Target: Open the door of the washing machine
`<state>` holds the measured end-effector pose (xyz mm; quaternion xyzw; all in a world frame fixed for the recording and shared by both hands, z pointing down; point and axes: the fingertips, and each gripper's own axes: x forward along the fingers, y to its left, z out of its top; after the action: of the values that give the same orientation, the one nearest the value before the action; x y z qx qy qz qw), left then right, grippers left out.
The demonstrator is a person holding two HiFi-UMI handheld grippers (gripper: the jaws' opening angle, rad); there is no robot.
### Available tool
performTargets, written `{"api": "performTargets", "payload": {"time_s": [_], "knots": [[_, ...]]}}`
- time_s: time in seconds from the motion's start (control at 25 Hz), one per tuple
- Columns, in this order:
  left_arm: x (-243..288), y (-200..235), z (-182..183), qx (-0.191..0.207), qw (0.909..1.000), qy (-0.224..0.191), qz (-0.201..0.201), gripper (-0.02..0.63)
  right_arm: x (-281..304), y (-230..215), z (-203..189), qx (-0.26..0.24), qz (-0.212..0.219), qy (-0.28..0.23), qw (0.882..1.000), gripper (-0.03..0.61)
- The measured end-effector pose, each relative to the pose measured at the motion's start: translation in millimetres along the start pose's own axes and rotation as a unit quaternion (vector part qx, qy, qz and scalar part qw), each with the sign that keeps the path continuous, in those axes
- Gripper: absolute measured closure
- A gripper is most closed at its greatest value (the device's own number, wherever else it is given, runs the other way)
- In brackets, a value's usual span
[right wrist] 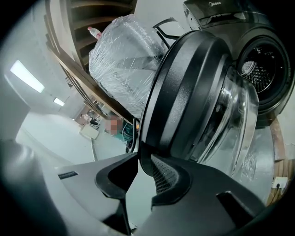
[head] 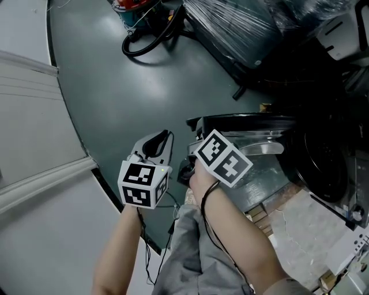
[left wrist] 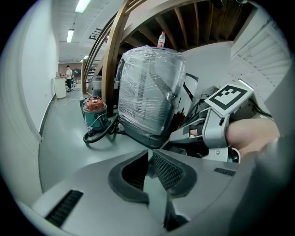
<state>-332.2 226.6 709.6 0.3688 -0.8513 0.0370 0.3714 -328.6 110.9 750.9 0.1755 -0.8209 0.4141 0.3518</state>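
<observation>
The washing machine (right wrist: 213, 10) stands at the right, its dark drum opening (right wrist: 262, 69) (head: 323, 158) uncovered. Its round door (right wrist: 189, 92) (head: 245, 123), a black ring with a glass bowl (right wrist: 239, 110), is swung out towards me. My right gripper (right wrist: 144, 159) is shut on the door's rim, which runs down between the two pads. In the head view its marker cube (head: 223, 158) hides the jaws at the door's edge. My left gripper (head: 167, 136) (left wrist: 150, 154) hangs just left of it over the grey floor, shut, with nothing in it.
A large plastic-wrapped bundle (head: 230, 23) (left wrist: 147, 87) stands beyond the door. A red and green vacuum (left wrist: 94, 110) with a black hose (head: 150, 43) sits on the floor farther off. A white wall panel (head: 34, 115) lies to the left; a pale slab (head: 300, 224) lies below the machine.
</observation>
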Motion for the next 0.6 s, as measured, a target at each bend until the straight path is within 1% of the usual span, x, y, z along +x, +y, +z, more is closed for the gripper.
{"api": "performTargets", "payload": {"time_s": [0.16,0.28,0.4,0.52,0.6], "knots": [[0.5,-3.5,-1.0,-0.001,1.0000,0.003,-0.003,0.566,4.3,1.7,1.3,-0.008,0.009,0.019,1.000,0.469],[-1.9,-5.7,2.5,0.003,1.0000,0.003,-0.005,0.566,0.1,2.8,3.8,-0.028,0.015,0.024,0.999,0.469],[-6.7,-14.2,5.5,0.004,0.9999,0.006,-0.008,0.566,-13.9,-1.6,6.5,-0.047,0.013,0.028,0.998,0.471],[-19.5,-25.4,14.4,0.005,0.9998,0.011,-0.013,0.566,-35.0,-2.5,8.7,-0.044,0.012,0.041,0.998,0.472],[-29.1,-31.7,25.2,0.012,0.9998,0.012,-0.013,0.566,-50.6,2.5,15.8,-0.043,0.021,0.044,0.998,0.483]]}}
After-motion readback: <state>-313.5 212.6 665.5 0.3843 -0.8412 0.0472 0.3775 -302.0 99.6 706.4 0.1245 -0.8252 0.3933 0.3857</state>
